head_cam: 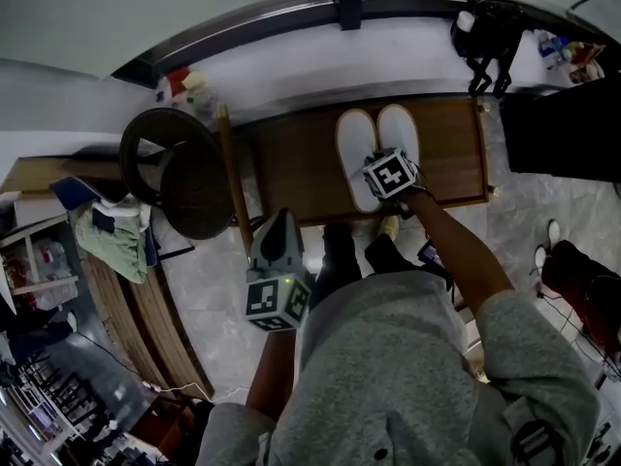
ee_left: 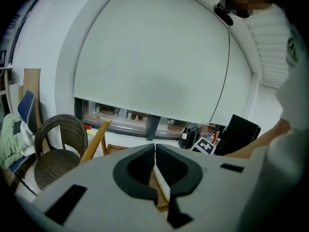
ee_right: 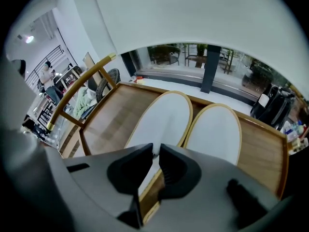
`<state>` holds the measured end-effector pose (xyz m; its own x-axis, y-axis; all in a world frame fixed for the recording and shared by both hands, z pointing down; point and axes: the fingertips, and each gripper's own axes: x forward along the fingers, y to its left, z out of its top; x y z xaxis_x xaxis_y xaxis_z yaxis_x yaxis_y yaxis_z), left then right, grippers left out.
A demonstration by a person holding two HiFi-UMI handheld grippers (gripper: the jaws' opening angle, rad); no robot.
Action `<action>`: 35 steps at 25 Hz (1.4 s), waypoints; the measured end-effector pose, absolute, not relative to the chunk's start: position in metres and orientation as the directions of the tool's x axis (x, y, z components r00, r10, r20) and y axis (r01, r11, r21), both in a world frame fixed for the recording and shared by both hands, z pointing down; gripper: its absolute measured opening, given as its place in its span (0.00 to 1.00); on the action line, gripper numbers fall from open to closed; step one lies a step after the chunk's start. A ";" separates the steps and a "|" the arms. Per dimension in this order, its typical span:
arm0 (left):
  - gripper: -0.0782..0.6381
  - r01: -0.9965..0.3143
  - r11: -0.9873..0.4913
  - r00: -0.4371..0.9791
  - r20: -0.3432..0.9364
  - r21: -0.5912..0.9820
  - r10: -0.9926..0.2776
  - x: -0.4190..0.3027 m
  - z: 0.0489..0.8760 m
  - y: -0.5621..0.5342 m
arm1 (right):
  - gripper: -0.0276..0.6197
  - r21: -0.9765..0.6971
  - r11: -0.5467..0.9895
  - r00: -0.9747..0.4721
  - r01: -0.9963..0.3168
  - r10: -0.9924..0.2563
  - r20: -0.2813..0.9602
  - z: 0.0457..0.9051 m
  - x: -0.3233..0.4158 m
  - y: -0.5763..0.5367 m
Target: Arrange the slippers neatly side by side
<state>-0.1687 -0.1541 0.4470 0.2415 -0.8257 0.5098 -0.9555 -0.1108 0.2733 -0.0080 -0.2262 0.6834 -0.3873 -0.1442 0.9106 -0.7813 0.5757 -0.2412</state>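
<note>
The wicker chair [head_cam: 179,178] stands at far left, just beside the wooden table [head_cam: 291,163]. I hold the left gripper [ee_left: 155,151] short of the table, jaws closed on nothing. The left slipper [ee_right: 164,112] and right slipper [ee_right: 216,129] lie side by side on the table, edges touching, with bare wood on either side. The right gripper [ee_right: 155,152] pinches the left slipper's near end. In the head view its marker cube hides the tips.
</note>
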 end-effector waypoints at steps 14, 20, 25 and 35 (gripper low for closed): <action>0.13 -0.949 -0.179 0.285 0.461 0.260 -0.840 -0.126 0.430 -0.153 | 0.21 -0.359 0.587 -0.604 -0.726 -0.292 0.742 0.599 0.010 -0.225; 0.13 -0.945 -0.209 0.302 0.418 0.253 -0.857 -0.102 0.414 -0.147 | 0.20 -0.321 0.584 -0.627 -0.746 -0.453 0.633 0.529 0.062 -0.217; 0.13 -0.944 -0.231 0.309 0.387 0.237 -0.869 -0.082 0.404 -0.134 | 0.12 -0.298 0.535 -0.604 -0.791 -0.600 0.525 0.479 0.113 -0.196; 0.13 -0.939 -0.274 0.332 0.331 0.209 -0.884 -0.046 0.386 -0.113 | 0.09 -0.270 0.392 -0.472 -0.879 -0.790 0.391 0.424 0.197 -0.158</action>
<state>-0.0456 -0.1129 0.3862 0.3316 -0.8836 0.3305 -0.9387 -0.2739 0.2094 0.1968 -0.1576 0.4238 -0.4723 -0.7901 0.3907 -0.8794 0.3922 -0.2699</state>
